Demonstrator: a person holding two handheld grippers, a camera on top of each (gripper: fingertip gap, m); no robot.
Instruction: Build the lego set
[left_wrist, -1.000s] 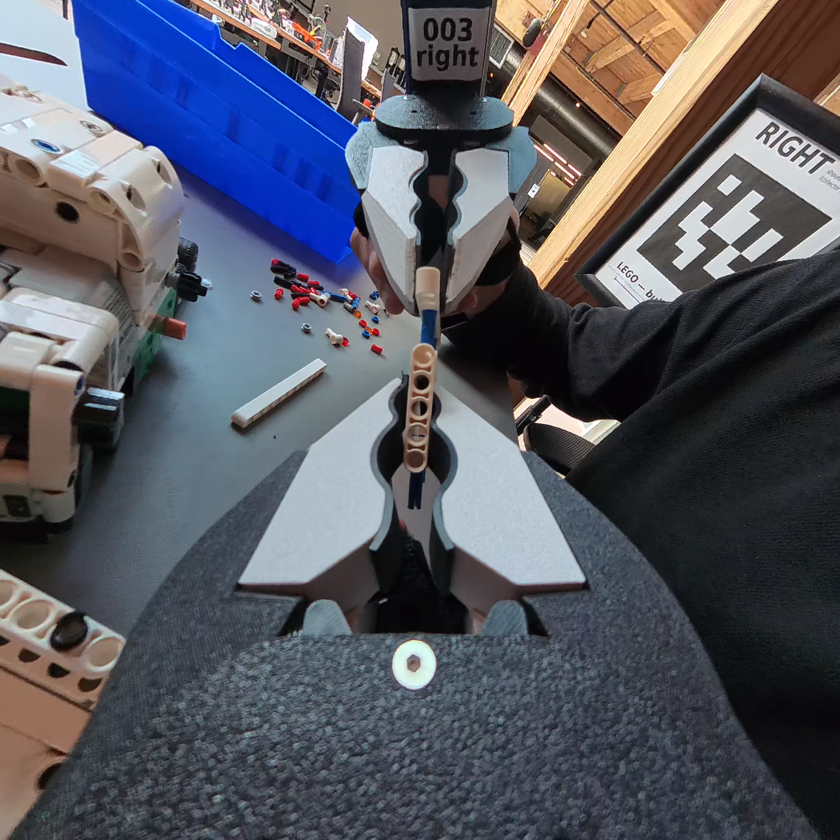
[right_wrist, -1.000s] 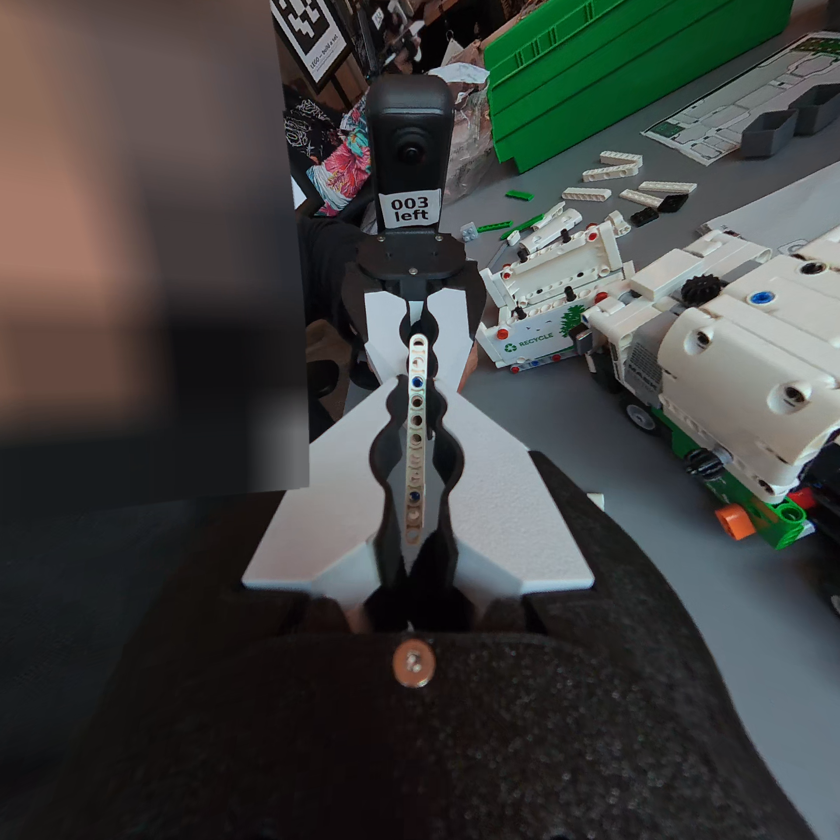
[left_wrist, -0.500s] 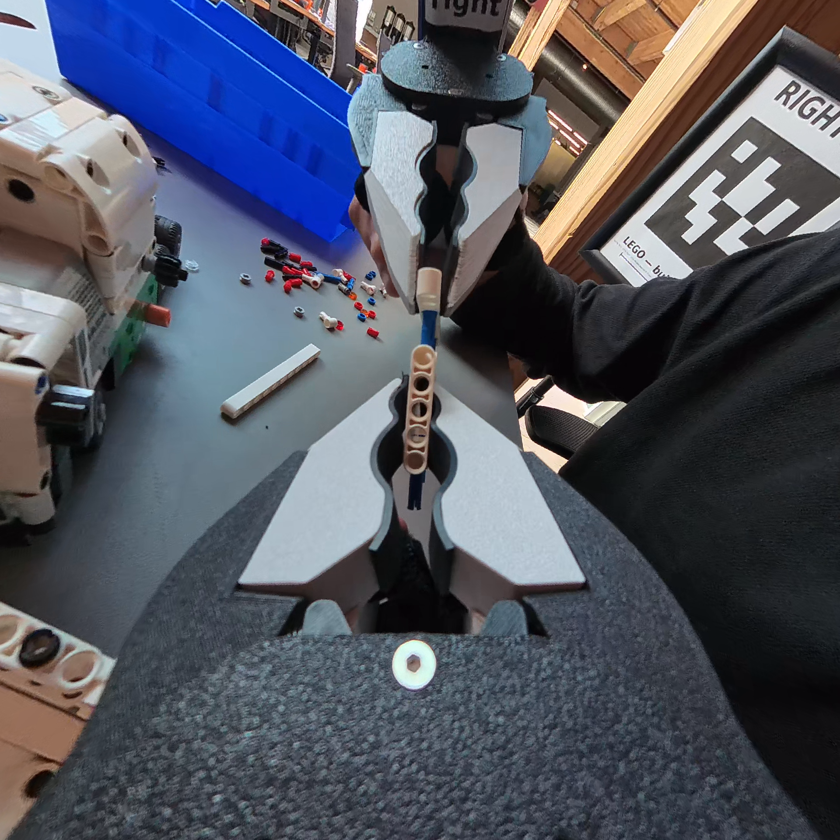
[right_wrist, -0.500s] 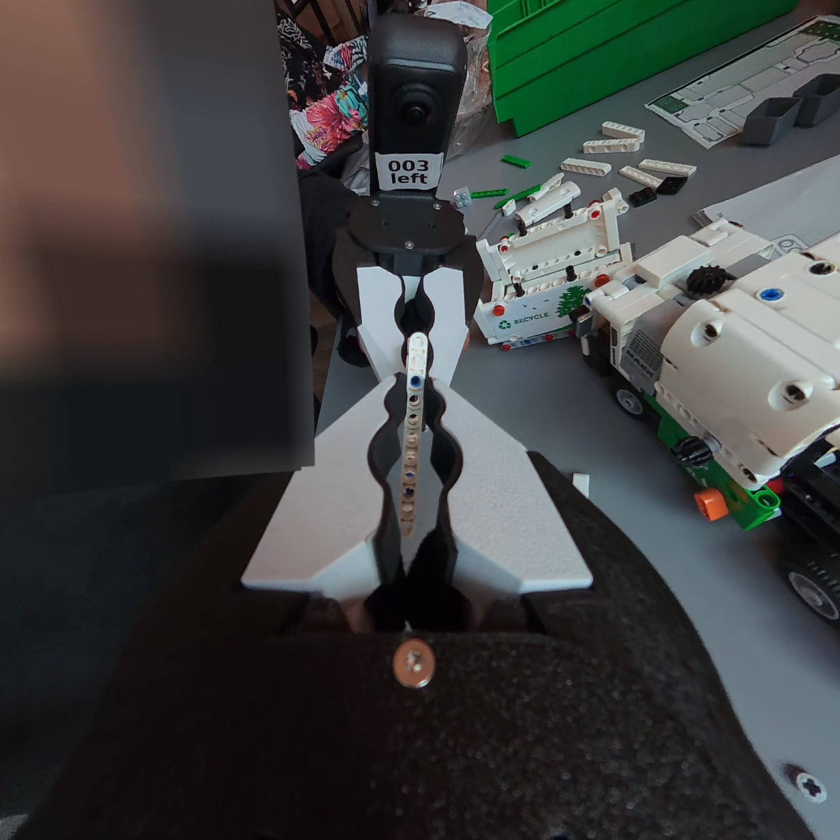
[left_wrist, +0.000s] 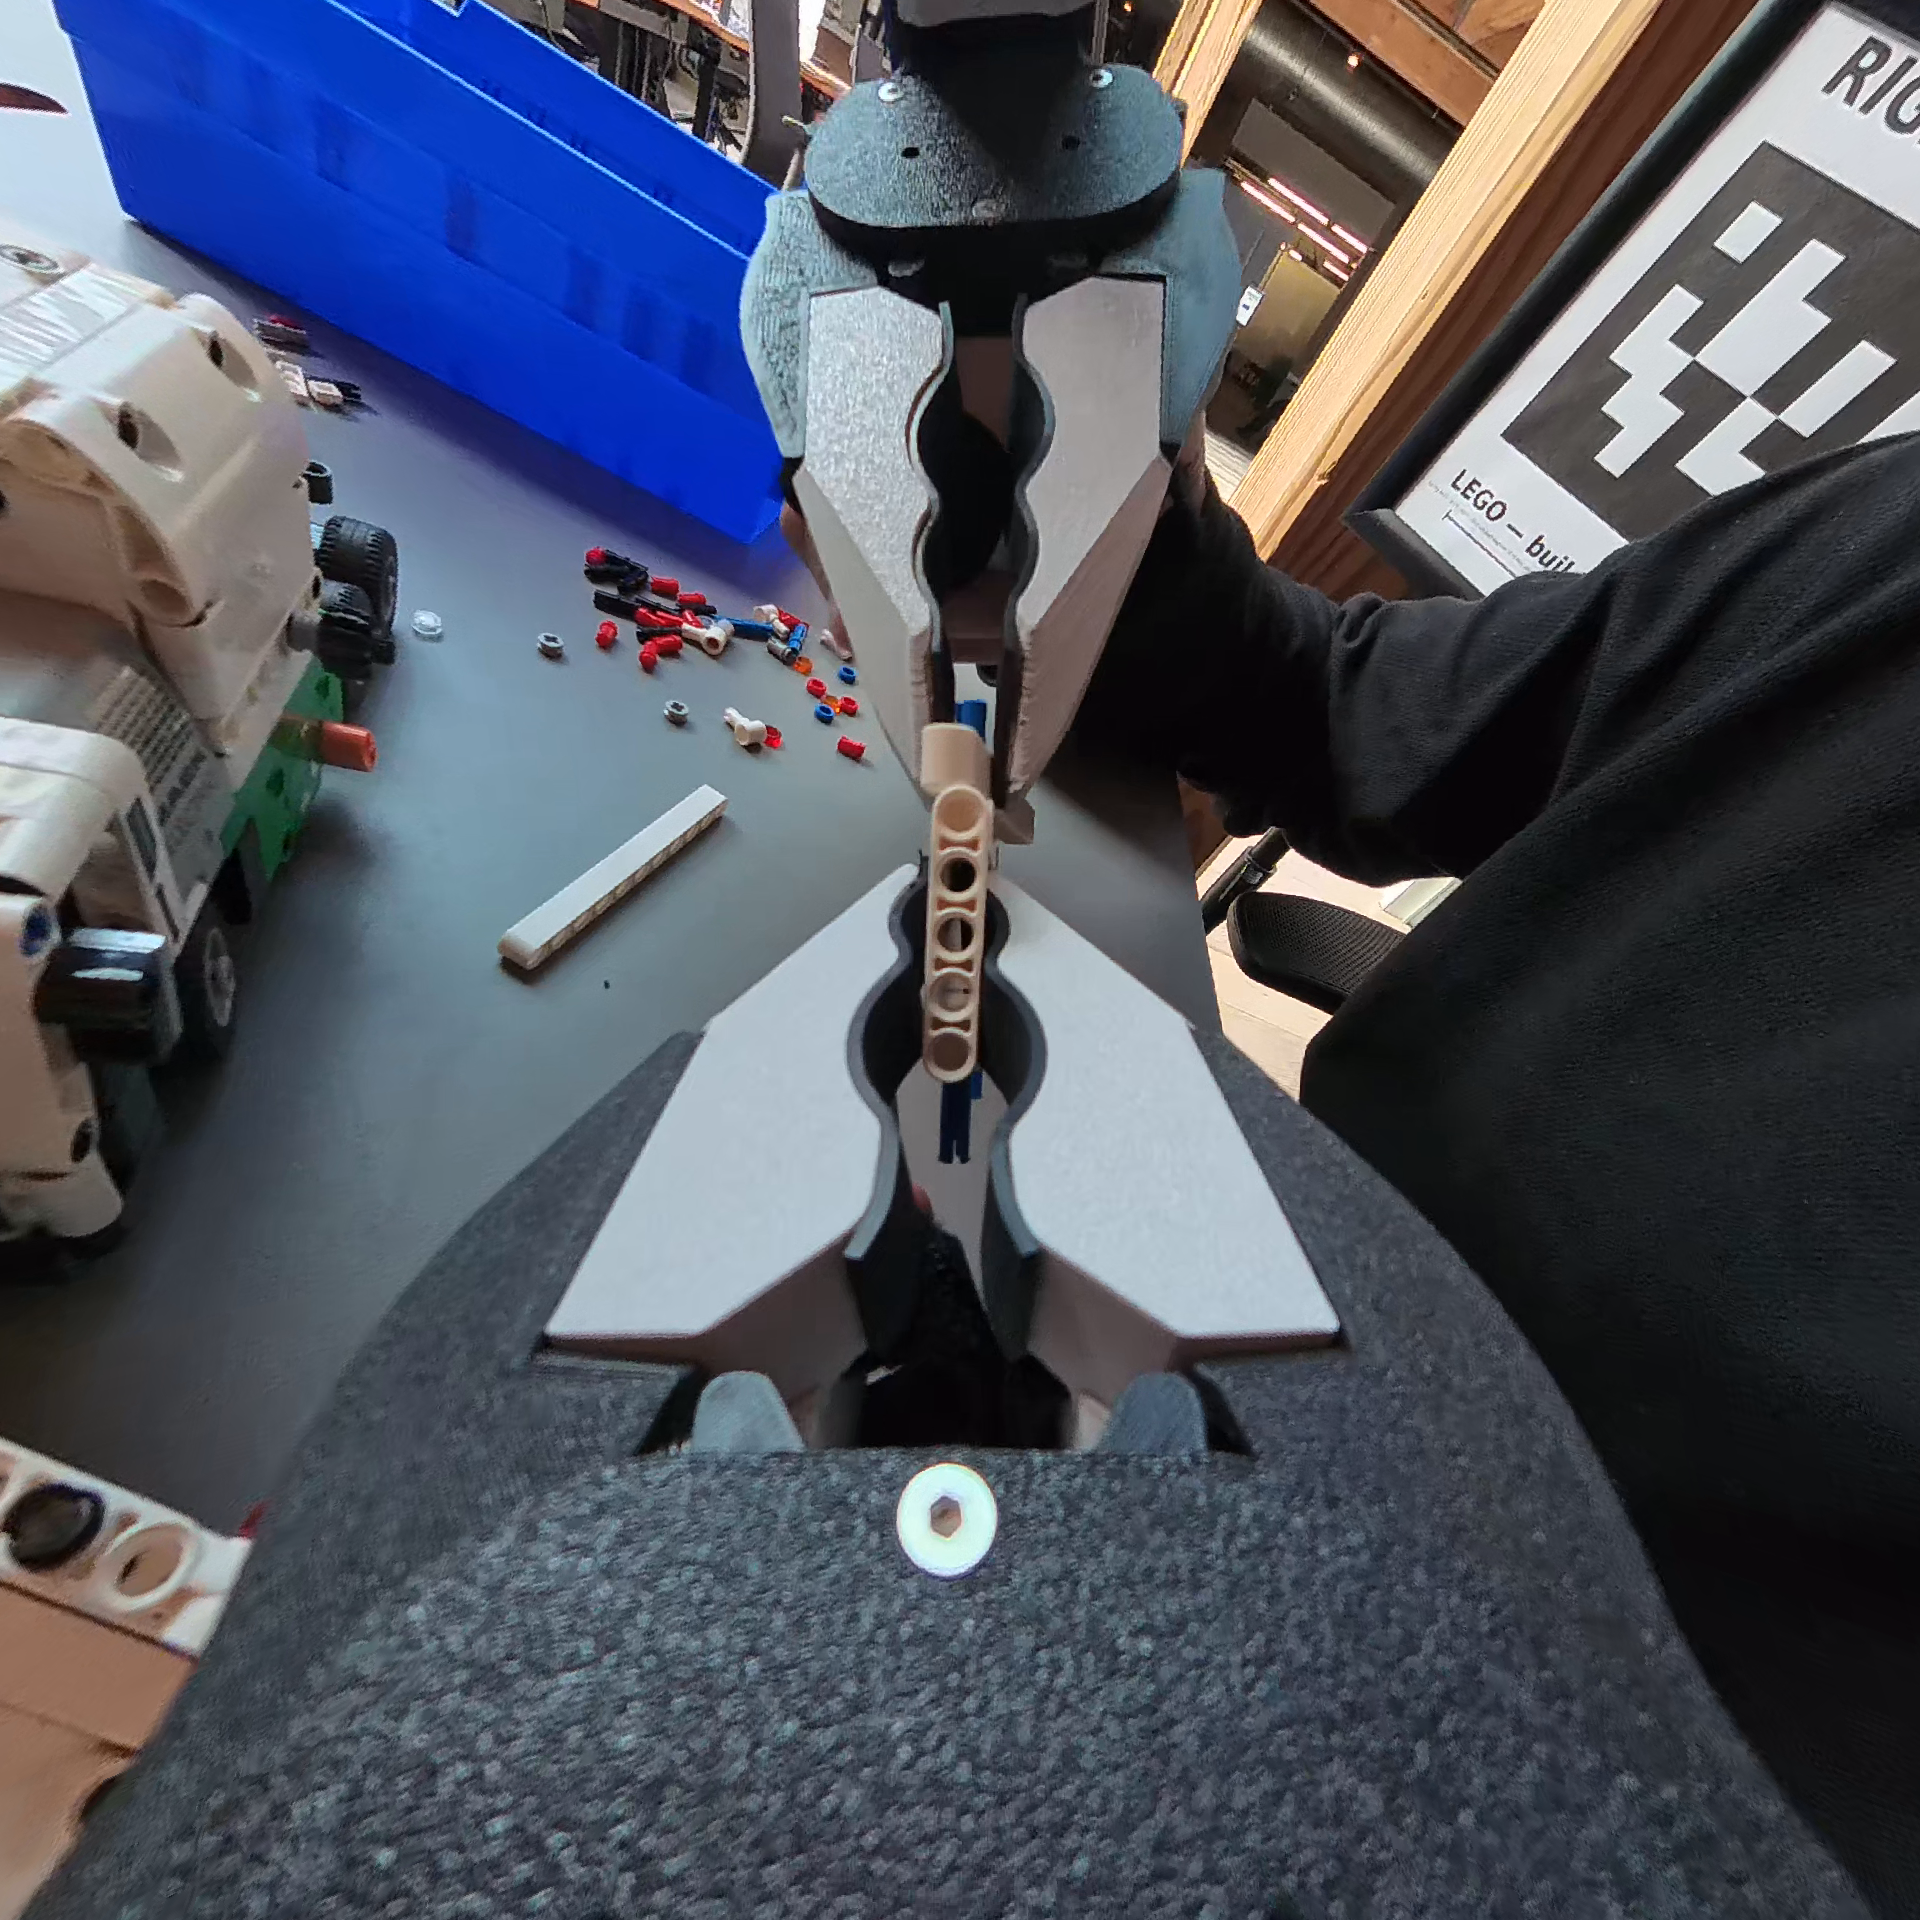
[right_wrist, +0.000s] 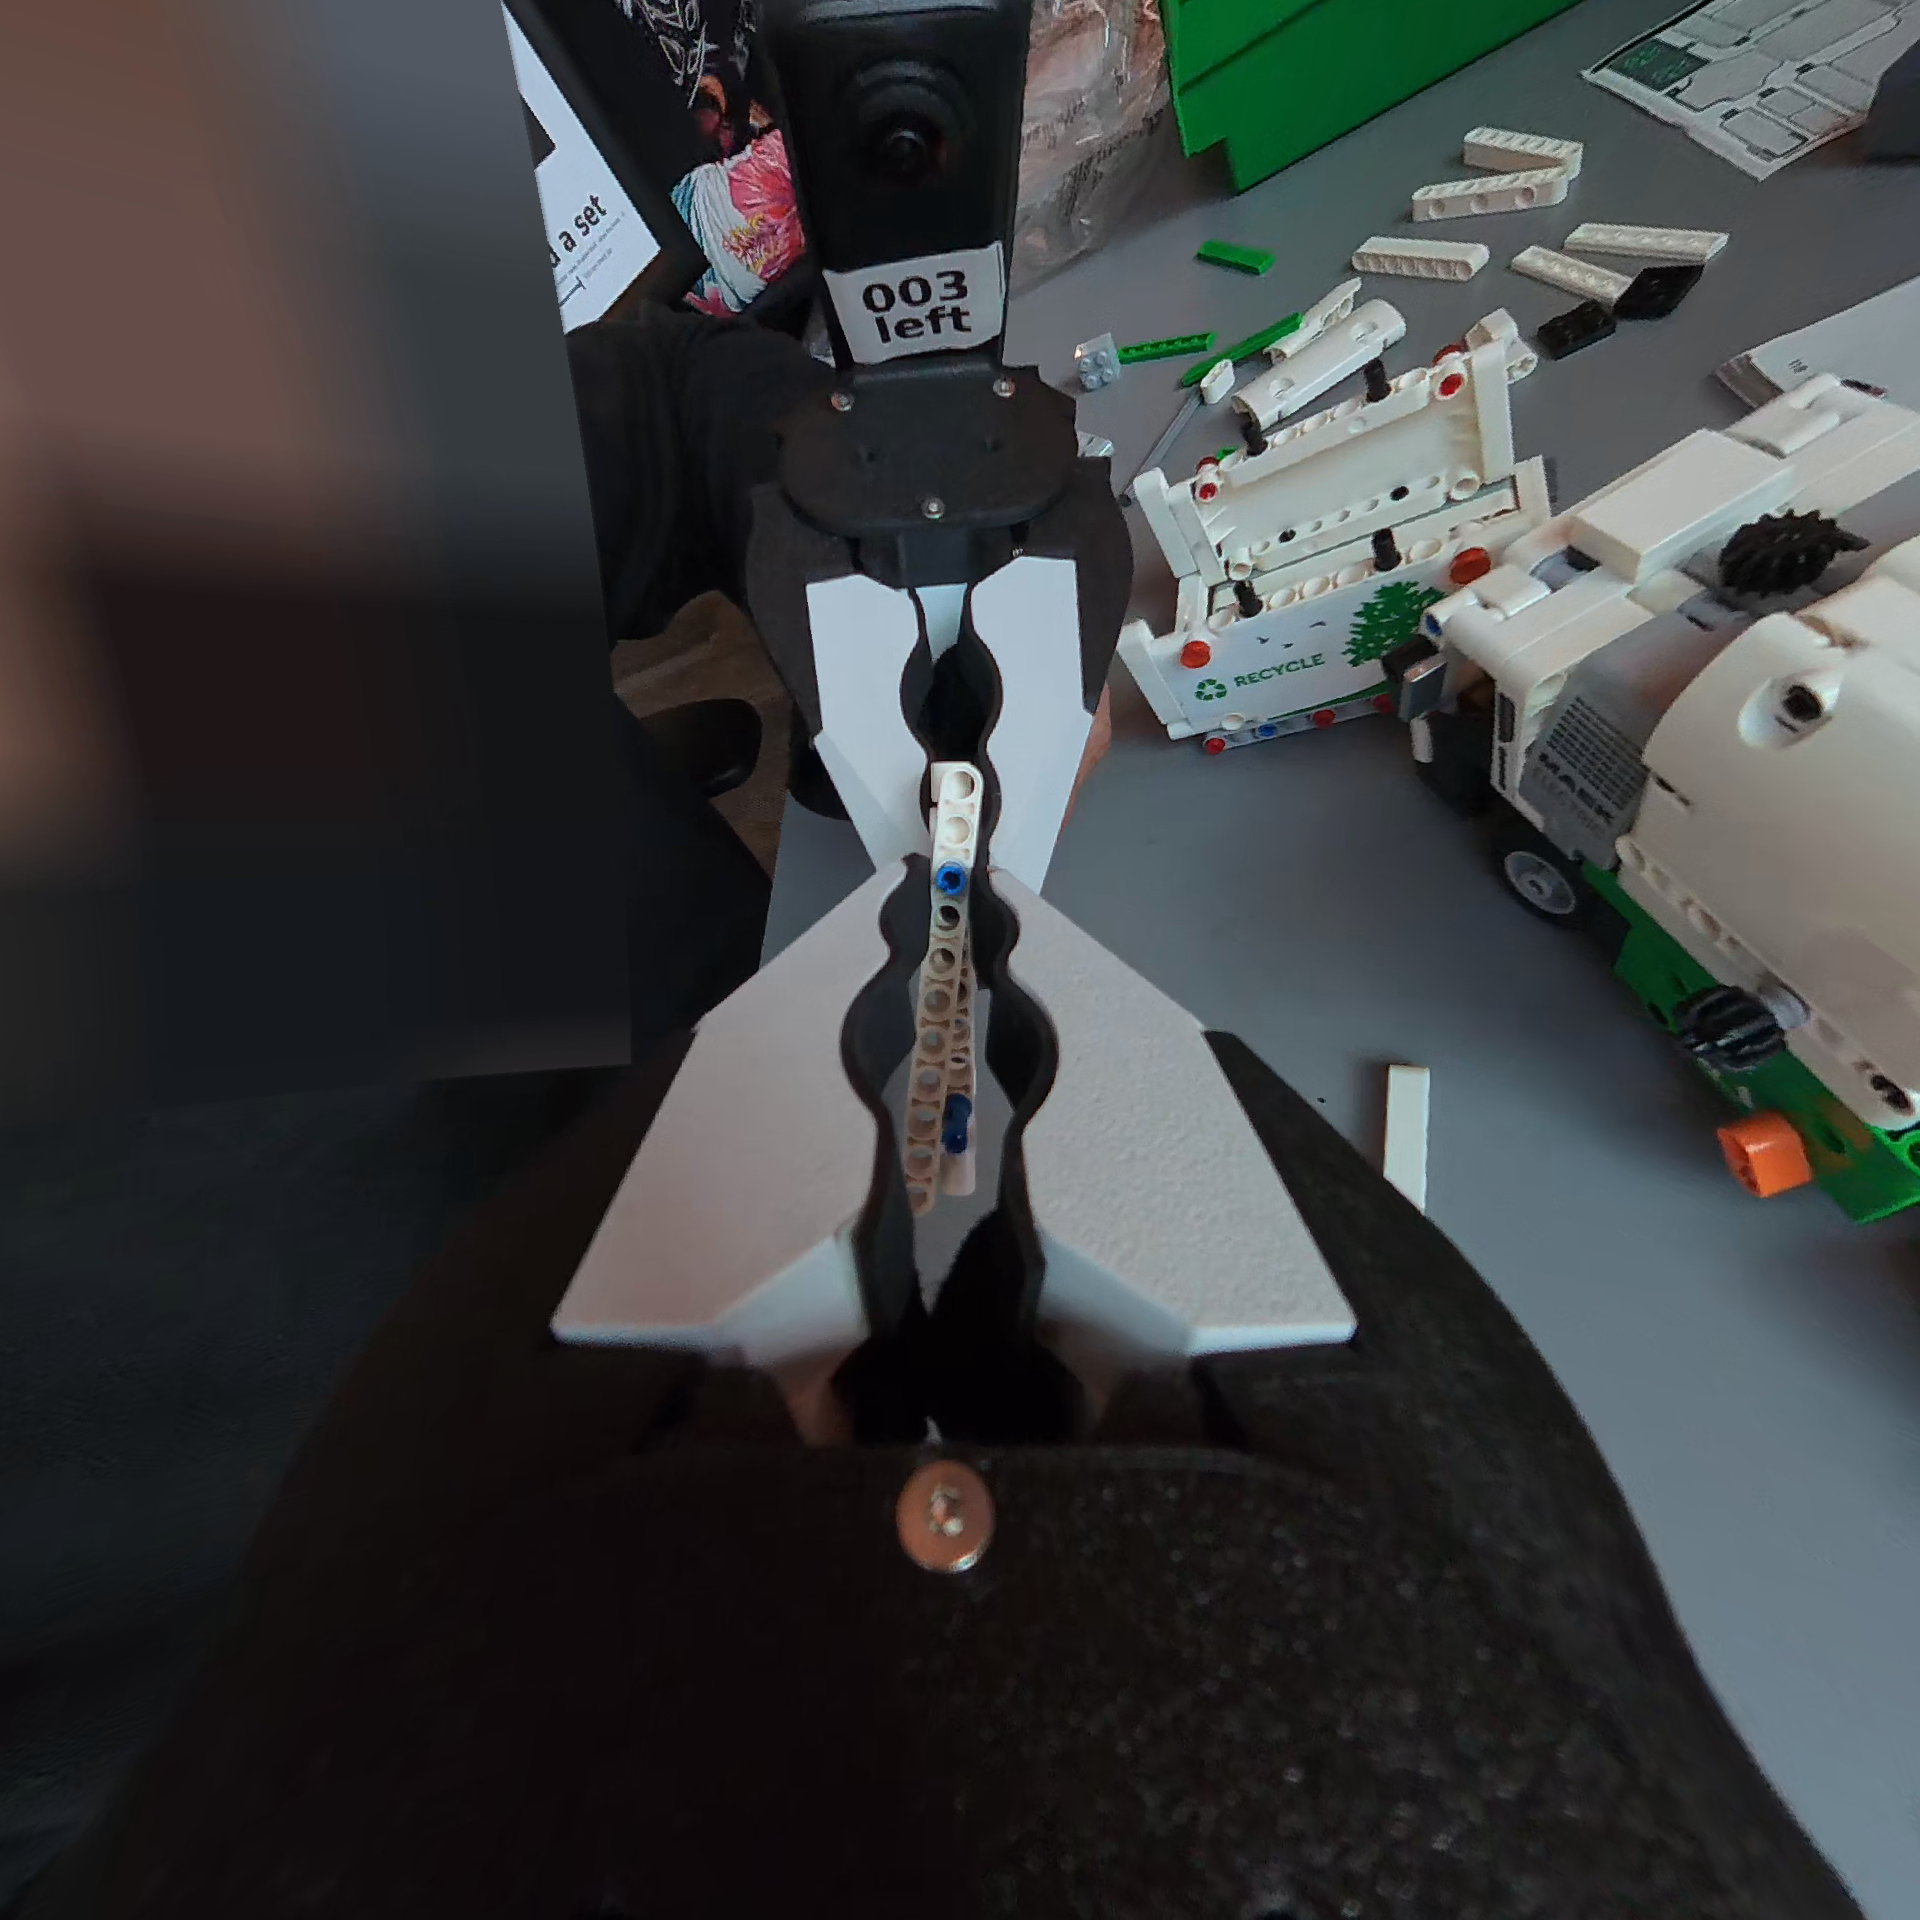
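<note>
A smooth dark grey table (left_wrist: 436, 1039) carries everything. At its far edge stands a long blue plastic bin (left_wrist: 416, 229) with ribbed walls; its contents cannot be seen. In the right wrist view, part of a glossy green bin (right_wrist: 1309, 83) sits at the back, also hiding what it holds.

The largest model is a white toy truck (right_wrist: 1683, 790) with rounded, hole-dotted panels, a green base, black tyres and an orange peg. Beside its front stands a boxy white panel assembly (right_wrist: 1340, 582) studded with red and black pins. A flat white strip (left_wrist: 613, 878) lies alone on the table, and beyond it is a loose scatter of small pins (left_wrist: 717, 644), red, blue and black. Several short white beams (right_wrist: 1517, 208) lie near the green bin.

The two grippers meet tip to tip above the table edge, each with white wedge-shaped fingers and wavy black inner faces, on speckled felt-like bodies. The left gripper (left_wrist: 951, 894) is closed down on a short cream beam (left_wrist: 954, 935) with a row of round holes, a blue pin showing behind it. The right gripper (right_wrist: 954, 883) is closed on a long thin white beam (right_wrist: 940, 1018) that has blue pins in it. The beams overlap between the fingertips.
</note>
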